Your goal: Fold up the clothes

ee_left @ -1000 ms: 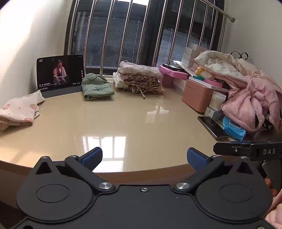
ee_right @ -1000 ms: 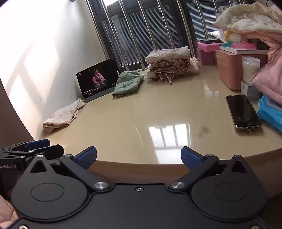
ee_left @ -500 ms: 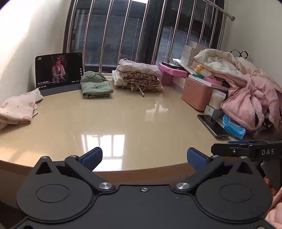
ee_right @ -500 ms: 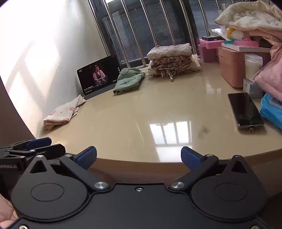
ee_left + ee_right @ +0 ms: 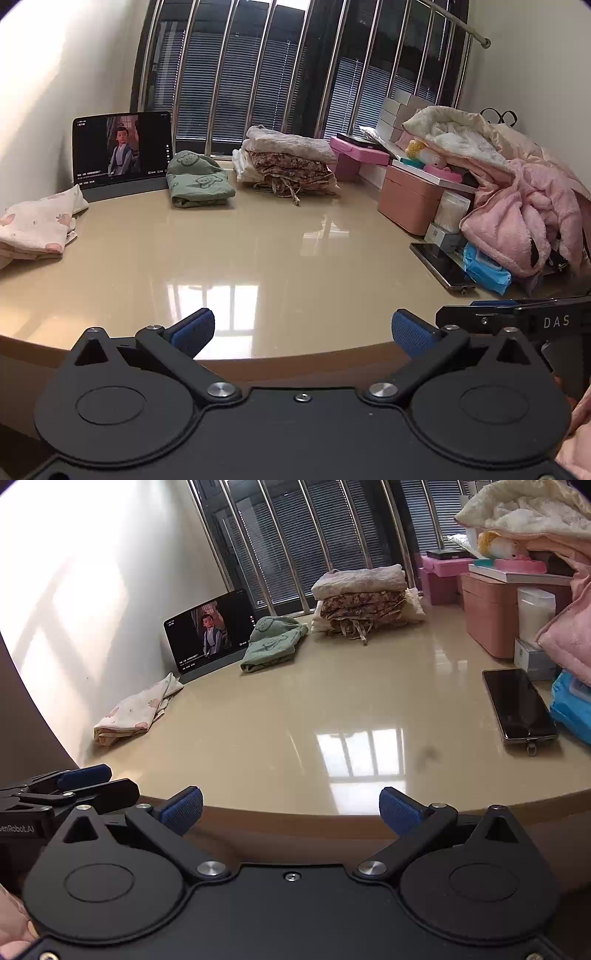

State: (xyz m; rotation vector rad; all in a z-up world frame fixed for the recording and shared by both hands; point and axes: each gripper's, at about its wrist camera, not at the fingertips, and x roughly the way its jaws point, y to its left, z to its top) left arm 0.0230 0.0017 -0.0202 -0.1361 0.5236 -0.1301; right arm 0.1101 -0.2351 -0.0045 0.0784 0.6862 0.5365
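My left gripper [image 5: 303,330] is open and empty at the near edge of the round beige table [image 5: 258,258]. My right gripper [image 5: 291,808] is open and empty at the same edge, to the right of the left one. A folded green bear-print cloth [image 5: 197,181] and a stack of folded clothes [image 5: 291,160] lie at the far side by the window. A white cloth with pink spots [image 5: 37,225] lies at the left. A heap of pink fleece clothes [image 5: 517,210] is piled at the right. The same pieces show in the right wrist view: green cloth [image 5: 275,642], stack [image 5: 364,598], spotted cloth [image 5: 136,709].
A tablet [image 5: 123,151] playing a video leans on the wall at the far left. A phone [image 5: 519,705], a blue wipes pack [image 5: 485,267], and pink boxes [image 5: 410,199] crowd the right side. Barred window behind.
Both grippers have shifted slightly, the views drifting a little across the table. Jaws stay open and nothing on the table has moved.
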